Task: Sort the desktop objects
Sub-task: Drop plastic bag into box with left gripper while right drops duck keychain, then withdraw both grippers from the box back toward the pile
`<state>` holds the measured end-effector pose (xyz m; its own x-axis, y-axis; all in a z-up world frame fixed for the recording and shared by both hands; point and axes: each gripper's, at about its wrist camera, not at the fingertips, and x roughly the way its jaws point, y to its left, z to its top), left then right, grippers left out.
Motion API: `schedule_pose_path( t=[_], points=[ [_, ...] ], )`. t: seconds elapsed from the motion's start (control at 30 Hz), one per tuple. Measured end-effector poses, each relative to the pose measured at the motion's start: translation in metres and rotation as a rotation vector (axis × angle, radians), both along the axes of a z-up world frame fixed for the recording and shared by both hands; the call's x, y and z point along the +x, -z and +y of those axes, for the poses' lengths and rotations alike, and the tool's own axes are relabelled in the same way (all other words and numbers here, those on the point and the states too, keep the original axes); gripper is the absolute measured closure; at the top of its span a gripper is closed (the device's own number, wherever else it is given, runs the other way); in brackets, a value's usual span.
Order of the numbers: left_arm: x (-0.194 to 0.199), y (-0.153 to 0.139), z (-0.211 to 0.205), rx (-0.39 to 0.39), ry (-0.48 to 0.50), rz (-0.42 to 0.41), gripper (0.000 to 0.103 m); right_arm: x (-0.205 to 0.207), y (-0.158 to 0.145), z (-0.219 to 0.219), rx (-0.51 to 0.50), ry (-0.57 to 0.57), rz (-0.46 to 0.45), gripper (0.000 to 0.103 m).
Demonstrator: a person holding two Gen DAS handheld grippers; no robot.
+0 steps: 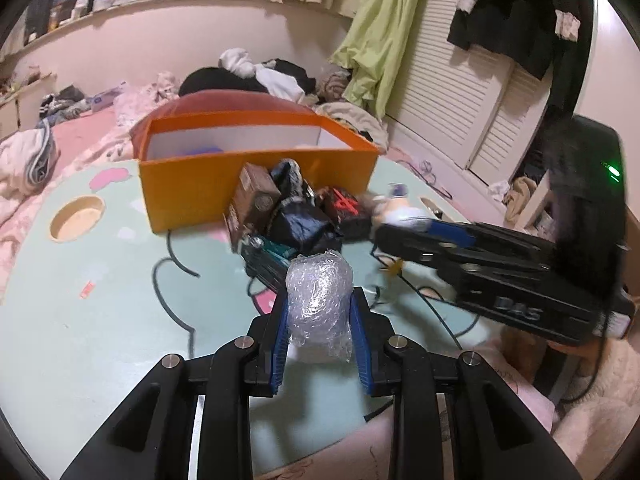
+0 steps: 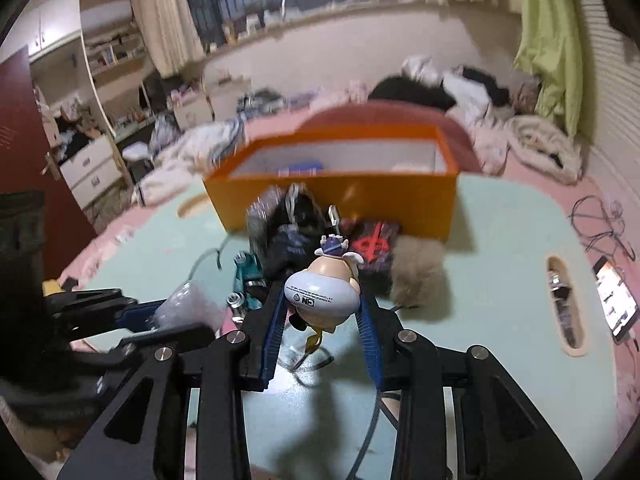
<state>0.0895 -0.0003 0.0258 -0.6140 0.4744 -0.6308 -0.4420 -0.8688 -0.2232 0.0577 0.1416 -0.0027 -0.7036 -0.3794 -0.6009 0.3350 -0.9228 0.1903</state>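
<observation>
My left gripper (image 1: 319, 300) is shut on a bubble-wrap bundle (image 1: 318, 296), held above the pale green table (image 1: 100, 320). My right gripper (image 2: 323, 300) is shut on a small cartoon figurine (image 2: 326, 292), also held above the table; it shows blurred in the left wrist view (image 1: 400, 208). An open orange box (image 1: 256, 176) stands at the far side of the table, also in the right wrist view (image 2: 332, 196). A pile lies in front of it: a brown carton (image 1: 256, 200), a black bag (image 1: 304, 224), a black-and-red pouch (image 2: 372, 248) and a teal item (image 2: 246, 272).
A beige fluffy item (image 2: 418, 276) lies right of the pile. The table has a round cup hole (image 1: 78, 218) and a slot handle (image 2: 566, 308). A lit phone (image 2: 614, 304) lies at the right. Bedding and clothes (image 1: 248, 72) surround the table.
</observation>
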Motion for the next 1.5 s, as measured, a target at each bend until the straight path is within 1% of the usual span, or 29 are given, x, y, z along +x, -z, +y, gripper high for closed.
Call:
schedule_pose_path(
  t=[0.1,0.23,0.27,0.33,0.37,0.43,0.47,0.5,0.53,0.57,0.6,0.63,0.67,0.7,0.73,0.77,0.87,0.9,0.93,0.97,1.07,1.13,1.17,1.2,1.27,1.3,1.37,1.4,1.5],
  points=[
    [-0.004,-0.012,-0.004,0.000,-0.014,0.034,0.076,0.003,-0.015,0.003,-0.014,0.012,0.046,0.067],
    [-0.028,-0.040,-0.010,0.020,-0.046,0.094,0.076,-0.021,-0.036,0.000,-0.025,0.001,0.084,0.067],
    [-0.042,-0.051,-0.013,0.032,-0.063,0.120,0.076,-0.029,-0.044,-0.002,-0.026,0.001,0.097,0.067],
    [-0.066,-0.063,-0.015,0.034,-0.093,0.141,0.076,-0.047,-0.057,-0.004,-0.029,0.007,0.133,0.067],
    [-0.086,-0.070,-0.017,0.029,-0.121,0.152,0.076,-0.058,-0.064,-0.005,-0.031,0.013,0.150,0.067],
    [-0.112,-0.072,-0.019,0.025,-0.149,0.147,0.076,-0.089,-0.072,-0.009,-0.040,0.036,0.152,0.067],
    [-0.134,-0.070,-0.020,0.013,-0.174,0.132,0.076,-0.101,-0.073,-0.009,-0.045,0.047,0.139,0.067],
    [-0.146,-0.066,-0.021,0.002,-0.192,0.126,0.076,-0.114,-0.072,-0.011,-0.051,0.059,0.121,0.067],
    [-0.155,-0.063,-0.021,-0.013,-0.212,0.124,0.076,-0.127,-0.070,-0.011,-0.057,0.069,0.103,0.067],
    [-0.170,-0.053,-0.021,-0.048,-0.243,0.108,0.076,-0.140,-0.065,-0.013,-0.054,0.076,0.079,0.067],
    [-0.177,-0.047,-0.021,-0.071,-0.263,0.091,0.068,-0.149,-0.061,-0.015,-0.040,0.081,0.059,0.067],
    [-0.187,-0.036,-0.020,-0.098,-0.281,0.051,0.059,-0.157,-0.054,-0.017,-0.018,0.089,0.038,0.066],
    [-0.191,-0.030,-0.021,-0.102,-0.286,0.025,0.037,-0.164,-0.044,-0.018,0.008,0.096,-0.001,0.066],
    [-0.192,-0.021,-0.020,-0.094,-0.285,0.010,0.028,-0.170,-0.037,-0.019,0.022,0.098,-0.040,0.066],
    [-0.187,-0.021,-0.018,-0.099,-0.282,0.061,0.024,-0.175,-0.024,-0.020,0.039,0.102,-0.101,0.065],
    [-0.185,-0.020,-0.017,-0.104,-0.271,0.071,0.021,-0.176,-0.014,-0.018,0.048,0.109,-0.138,0.065],
    [-0.180,-0.018,-0.008,-0.154,-0.254,0.091,0.018,-0.164,-0.004,-0.025,0.151,0.100,-0.078,0.064],
    [-0.178,-0.018,-0.008,-0.160,-0.255,0.095,0.018,-0.161,-0.002,-0.027,0.164,0.093,-0.082,0.065],
    [-0.176,-0.018,-0.008,-0.157,-0.251,0.097,0.018,-0.159,0.002,-0.024,0.136,0.087,-0.127,0.065],
    [-0.173,-0.018,-0.008,-0.154,-0.244,0.103,0.018,-0.156,0.001,-0.022,0.118,0.089,-0.126,0.065],
    [-0.168,-0.018,-0.006,-0.164,-0.237,0.113,0.018,-0.147,0.001,-0.021,0.129,0.085,-0.120,0.065],
    [-0.167,-0.019,-0.007,-0.151,-0.231,0.111,0.018,-0.146,-0.001,-0.020,0.129,0.082,-0.126,0.065],
    [-0.167,-0.019,-0.009,-0.133,-0.231,0.107,0.018,-0.144,-0.004,-0.019,0.119,0.086,-0.123,0.065],
    [-0.162,-0.022,-0.014,-0.082,-0.232,0.105,0.018,-0.141,-0.008,-0.018,0.102,0.087,-0.107,0.065],
    [-0.153,-0.029,-0.020,-0.017,-0.243,0.111,0.017,-0.132,-0.024,-0.018,0.069,0.088,-0.029,0.065],
    [-0.147,-0.033,-0.023,-0.004,-0.256,0.108,0.017,-0.125,-0.031,-0.019,0.064,0.088,0.005,0.065],
    [-0.133,-0.039,-0.027,-0.003,-0.271,0.081,0.015,-0.106,-0.044,-0.018,0.048,0.083,0.059,0.065],
    [-0.127,-0.040,-0.027,-0.004,-0.273,0.069,0.012,-0.095,-0.048,-0.018,0.038,0.075,0.071,0.065],
    [-0.098,-0.035,-0.028,-0.029,-0.275,0.033,0.009,-0.061,-0.047,-0.017,0.025,0.048,0.064,0.062]
  ],
)
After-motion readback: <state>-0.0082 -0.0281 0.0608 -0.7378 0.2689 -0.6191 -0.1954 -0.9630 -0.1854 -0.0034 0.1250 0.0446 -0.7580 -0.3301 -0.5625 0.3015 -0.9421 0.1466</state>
